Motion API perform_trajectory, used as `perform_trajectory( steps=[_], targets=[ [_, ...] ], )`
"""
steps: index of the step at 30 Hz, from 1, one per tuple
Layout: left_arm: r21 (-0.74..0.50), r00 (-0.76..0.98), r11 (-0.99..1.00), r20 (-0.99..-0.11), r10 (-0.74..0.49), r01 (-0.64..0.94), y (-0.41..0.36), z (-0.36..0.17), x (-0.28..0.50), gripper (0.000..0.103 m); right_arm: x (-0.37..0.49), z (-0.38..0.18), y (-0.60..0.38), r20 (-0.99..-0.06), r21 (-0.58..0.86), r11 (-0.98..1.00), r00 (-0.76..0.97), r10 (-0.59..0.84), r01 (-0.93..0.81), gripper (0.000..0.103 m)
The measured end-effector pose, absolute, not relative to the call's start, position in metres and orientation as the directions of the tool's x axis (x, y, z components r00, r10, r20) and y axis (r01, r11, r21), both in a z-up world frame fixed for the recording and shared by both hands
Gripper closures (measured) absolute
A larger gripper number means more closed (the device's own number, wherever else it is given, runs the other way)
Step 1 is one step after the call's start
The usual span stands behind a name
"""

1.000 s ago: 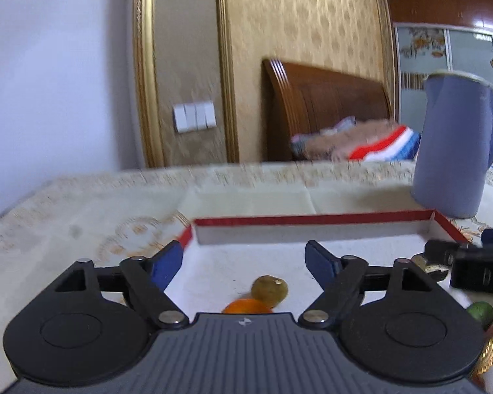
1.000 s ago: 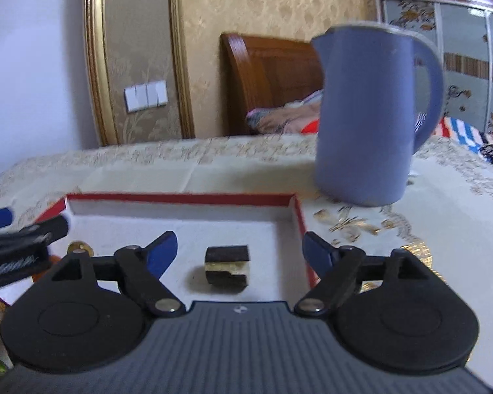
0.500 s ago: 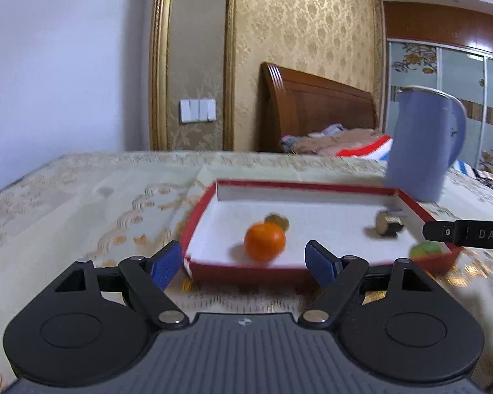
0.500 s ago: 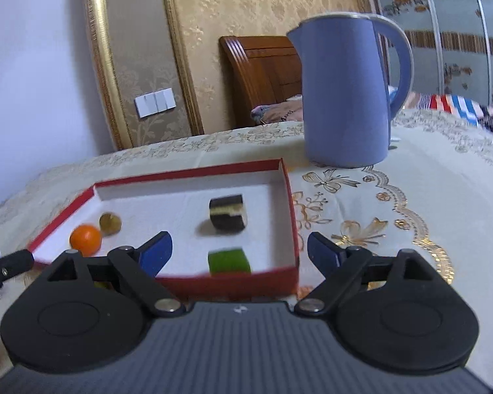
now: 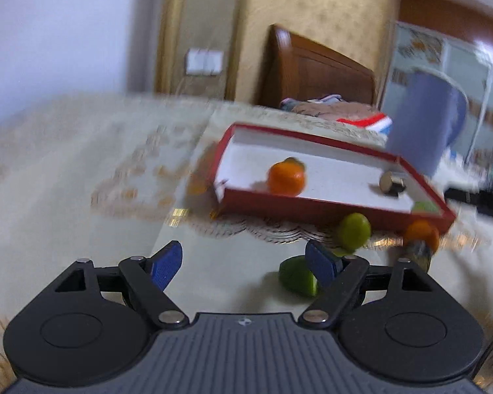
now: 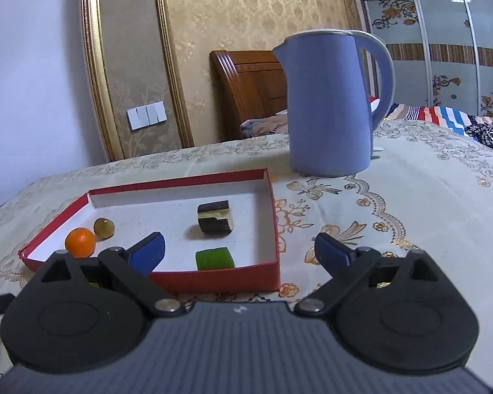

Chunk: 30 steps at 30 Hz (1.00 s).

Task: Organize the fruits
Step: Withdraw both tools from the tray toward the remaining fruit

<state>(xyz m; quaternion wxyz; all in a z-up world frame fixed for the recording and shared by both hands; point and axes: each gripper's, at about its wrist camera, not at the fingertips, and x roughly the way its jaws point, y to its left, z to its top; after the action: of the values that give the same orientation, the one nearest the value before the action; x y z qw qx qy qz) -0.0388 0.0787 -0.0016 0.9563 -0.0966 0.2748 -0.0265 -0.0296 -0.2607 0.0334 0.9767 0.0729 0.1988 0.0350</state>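
Because the red tray [image 6: 272,210] serves as the collecting place, an orange [image 6: 80,242], a small brownish fruit [image 6: 104,228], a green cube [image 6: 214,258] and a dark striped block [image 6: 215,216] lie inside it, just ahead of the right gripper [image 6: 240,251], whose jaws are spread and empty. Loose fruit remains on the bench [image 5: 82,177] outside the tray: a green piece [image 5: 297,277] touches the left gripper's [image 5: 245,261] right finger, with a green fruit [image 5: 355,231] and another orange [image 5: 422,234] further ahead-right. That gripper is spread too, probably lining up a pickup. A blue kettle [image 6: 328,105] stands beyond.
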Motion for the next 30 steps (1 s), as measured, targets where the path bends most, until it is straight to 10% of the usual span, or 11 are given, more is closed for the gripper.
perform_trajectory(
  steps=[11,17,23,30],
  targets=[
    [-0.081,0.850,0.993,-0.515,-0.110,0.080,0.058,0.003,-0.051,0.020,-0.029,0.033,-0.263,-0.400,0.170,0.985,0.911,0.101,-0.035,0.003],
    [0.104,0.852,0.987,-0.499,0.159,-0.123,0.069,0.006,-0.038,0.019,-0.030,0.033,-0.264,-0.397,0.174,0.984,0.912,0.105,-0.038,0.002],
    [-0.104,0.849,0.995,-0.525,-0.058,0.003,0.090,0.011,-0.055,0.020,-0.027,0.031,-0.264,-0.417,0.182,0.982,0.901,0.119,-0.045,0.002],
    [0.070,0.812,0.986,-0.578,-0.084,0.152,0.044,0.003,-0.046,0.018,-0.026,0.031,-0.265,-0.425,0.190,0.981,0.897,0.118,-0.039,0.002]
  ],
)
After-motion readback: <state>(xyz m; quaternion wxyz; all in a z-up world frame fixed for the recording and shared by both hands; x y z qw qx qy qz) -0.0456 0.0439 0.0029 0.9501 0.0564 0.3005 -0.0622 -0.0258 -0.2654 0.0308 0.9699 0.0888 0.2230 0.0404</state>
